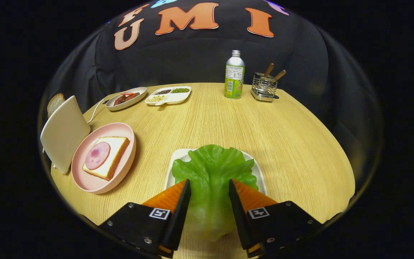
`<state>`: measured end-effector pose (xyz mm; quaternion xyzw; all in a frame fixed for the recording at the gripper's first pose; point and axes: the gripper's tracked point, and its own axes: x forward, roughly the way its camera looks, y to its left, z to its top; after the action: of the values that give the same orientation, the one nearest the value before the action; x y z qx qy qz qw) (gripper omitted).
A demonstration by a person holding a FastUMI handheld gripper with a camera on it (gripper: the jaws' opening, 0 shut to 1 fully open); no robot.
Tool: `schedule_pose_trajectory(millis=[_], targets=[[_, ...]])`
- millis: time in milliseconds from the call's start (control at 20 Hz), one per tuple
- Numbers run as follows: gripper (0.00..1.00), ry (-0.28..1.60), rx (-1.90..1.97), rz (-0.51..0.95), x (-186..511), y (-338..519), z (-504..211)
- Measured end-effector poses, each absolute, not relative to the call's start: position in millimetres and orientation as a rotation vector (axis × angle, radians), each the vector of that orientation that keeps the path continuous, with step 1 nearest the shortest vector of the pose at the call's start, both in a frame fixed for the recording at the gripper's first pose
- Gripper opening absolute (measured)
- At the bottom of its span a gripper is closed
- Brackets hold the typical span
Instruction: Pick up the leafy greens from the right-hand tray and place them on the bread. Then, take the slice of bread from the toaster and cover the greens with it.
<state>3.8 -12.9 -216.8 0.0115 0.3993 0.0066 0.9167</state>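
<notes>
A green leaf of leafy greens [212, 169] lies over the white tray [178, 156], with its pale stem reaching back between my fingers. My gripper [210, 185] is shut on the leaf's stem part, both fingers pressing its sides. Ahead and to the left, a slice of bread [116, 151] topped with a round of ham [97, 155] rests on a pink plate [95, 185]. Left of the plate stands a cream toaster [63, 133], and a second bread slice [55, 102] sticks up out of its top.
At the far side of the round wooden table [282, 144] stand a green bottle [234, 75] and a wire utensil holder [264, 86]. A divided white dish of beans [169, 95] and an oval dish of sausages [126, 98] sit far left. A cord [95, 111] runs from the toaster.
</notes>
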Motion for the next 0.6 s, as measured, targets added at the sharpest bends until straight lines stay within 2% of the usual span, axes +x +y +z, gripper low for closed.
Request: schedule_pose_trajectory(millis=[150,400,500,600], targets=[[0.49,0.822,0.025,0.005,1.9,-14.6,-216.7],[0.13,0.827,0.058,-0.019,1.3,-21.2,-215.7],[0.04,0.823,0.058,-0.016,1.2,-20.6,-215.1],[0.04,0.802,0.022,-0.017,1.8,-22.8,-209.3]])
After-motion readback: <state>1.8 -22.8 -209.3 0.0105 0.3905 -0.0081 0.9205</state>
